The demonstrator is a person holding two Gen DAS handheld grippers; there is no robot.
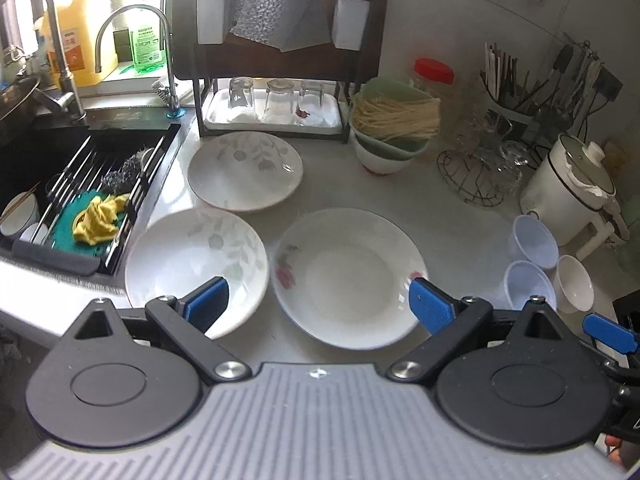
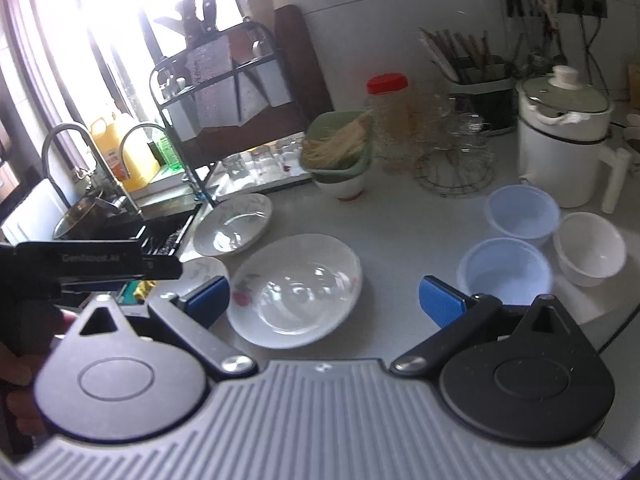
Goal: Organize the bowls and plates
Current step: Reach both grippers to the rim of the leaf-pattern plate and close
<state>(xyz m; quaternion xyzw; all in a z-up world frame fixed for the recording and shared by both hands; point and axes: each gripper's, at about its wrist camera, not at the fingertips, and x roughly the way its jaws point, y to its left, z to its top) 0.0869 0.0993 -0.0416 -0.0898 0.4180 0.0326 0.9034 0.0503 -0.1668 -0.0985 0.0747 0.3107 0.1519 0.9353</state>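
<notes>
Three white plates lie on the counter: a red-flowered plate (image 1: pixel 348 276) (image 2: pixel 296 292) nearest, a grey-leaf plate (image 1: pixel 196 268) to its left by the sink, and a second grey-leaf plate (image 1: pixel 245 170) (image 2: pixel 234 224) behind. Two translucent plastic bowls (image 2: pixel 506 272) (image 2: pixel 524 214) and a white bowl (image 2: pixel 590 248) sit at the right; they also show in the left wrist view (image 1: pixel 530 284). My left gripper (image 1: pixel 318 306) is open and empty above the front plates. My right gripper (image 2: pixel 324 300) is open and empty, between the flowered plate and the bowls.
A sink (image 1: pixel 60 184) with a rack and cloths is at the left. A dish rack with glasses (image 1: pixel 276 104), stacked bowls holding noodles (image 1: pixel 390 136), a wire glass stand (image 1: pixel 476 168) and a white cooker (image 2: pixel 560 144) line the back. The left gripper body (image 2: pixel 80 268) shows at left.
</notes>
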